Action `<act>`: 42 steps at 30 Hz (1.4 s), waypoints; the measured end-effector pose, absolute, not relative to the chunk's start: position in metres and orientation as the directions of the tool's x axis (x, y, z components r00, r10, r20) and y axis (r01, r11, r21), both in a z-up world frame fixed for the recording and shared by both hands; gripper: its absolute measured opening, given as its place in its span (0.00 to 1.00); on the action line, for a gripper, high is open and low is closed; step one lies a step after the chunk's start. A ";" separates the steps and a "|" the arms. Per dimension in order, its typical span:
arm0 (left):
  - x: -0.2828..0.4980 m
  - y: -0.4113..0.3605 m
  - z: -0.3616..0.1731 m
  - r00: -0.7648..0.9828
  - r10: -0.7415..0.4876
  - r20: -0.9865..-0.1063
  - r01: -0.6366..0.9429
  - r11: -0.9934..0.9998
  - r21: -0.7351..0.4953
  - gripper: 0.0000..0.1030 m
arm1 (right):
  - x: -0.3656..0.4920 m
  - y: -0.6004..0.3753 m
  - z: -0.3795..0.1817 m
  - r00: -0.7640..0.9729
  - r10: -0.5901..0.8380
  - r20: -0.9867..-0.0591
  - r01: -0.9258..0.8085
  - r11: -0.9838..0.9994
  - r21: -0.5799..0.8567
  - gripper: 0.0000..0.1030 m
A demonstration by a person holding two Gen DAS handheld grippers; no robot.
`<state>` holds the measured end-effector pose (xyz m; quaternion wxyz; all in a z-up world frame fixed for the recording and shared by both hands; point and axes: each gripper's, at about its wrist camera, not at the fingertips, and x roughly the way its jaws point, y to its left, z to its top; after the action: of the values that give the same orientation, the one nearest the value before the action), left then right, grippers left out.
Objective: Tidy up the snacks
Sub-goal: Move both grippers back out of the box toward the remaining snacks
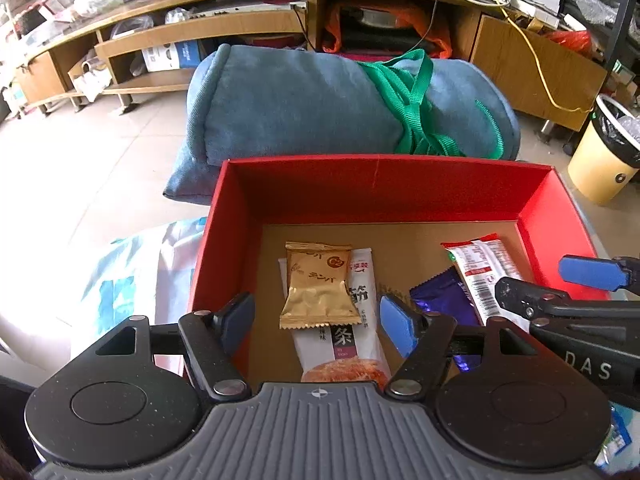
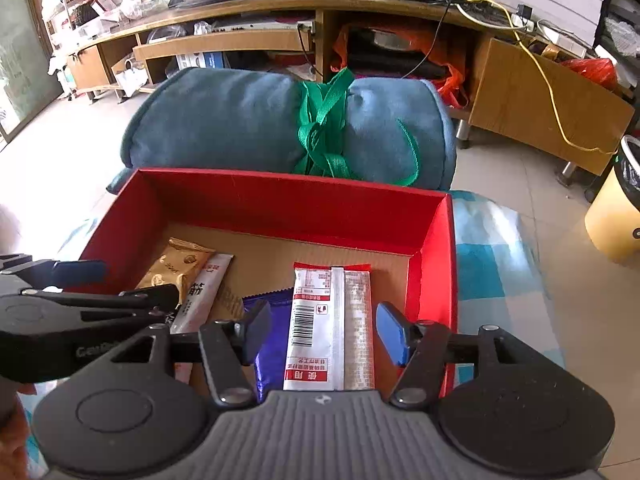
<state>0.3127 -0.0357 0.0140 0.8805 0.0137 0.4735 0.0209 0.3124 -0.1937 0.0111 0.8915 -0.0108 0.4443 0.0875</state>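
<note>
Red-walled box (image 1: 384, 196) holds four snacks on its cardboard floor — gold packet (image 1: 318, 288) over white pouch (image 1: 352, 336) at left, purple wrapper (image 2: 268, 344) and red-white stick pack (image 2: 330, 320) at right — while left gripper (image 1: 318, 320) and right gripper (image 2: 320, 332) hang over its near edge, jaws apart, empty.

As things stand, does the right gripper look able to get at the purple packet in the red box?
Probably yes, though not cleanly. The right gripper is open over the red box, but the red-and-white packet overlaps the purple packet, leaving only its left part exposed. The left gripper crowds that side.
</note>
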 end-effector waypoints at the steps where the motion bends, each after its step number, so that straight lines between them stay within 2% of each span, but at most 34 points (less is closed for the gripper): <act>1: 0.311 -0.036 0.016 0.552 0.044 -0.833 -0.019 0.999 0.040 0.76 | 0.311 -0.194 0.013 0.592 0.146 -0.793 -0.167 0.984 0.057 0.53; 5: 0.297 -0.035 0.025 0.565 0.025 -0.825 0.002 1.000 0.031 0.80 | 0.301 -0.196 0.018 0.599 0.147 -0.787 -0.170 0.984 0.054 0.54; 19: 0.243 -0.027 0.035 0.525 -0.094 -0.846 0.028 0.995 -0.094 0.81 | 0.242 -0.209 0.027 0.585 0.169 -0.793 -0.158 0.983 0.092 0.57; 42: 0.224 -0.037 -0.024 0.369 -0.073 -0.926 -0.002 0.997 -0.079 0.84 | 0.191 -0.248 0.009 0.522 0.175 -0.835 -0.116 0.984 0.134 0.59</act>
<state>0.2241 -0.0368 -0.0239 0.8267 -0.0333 0.5612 -0.0215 0.1912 -0.2478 0.0089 0.8719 0.0306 0.4815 0.0832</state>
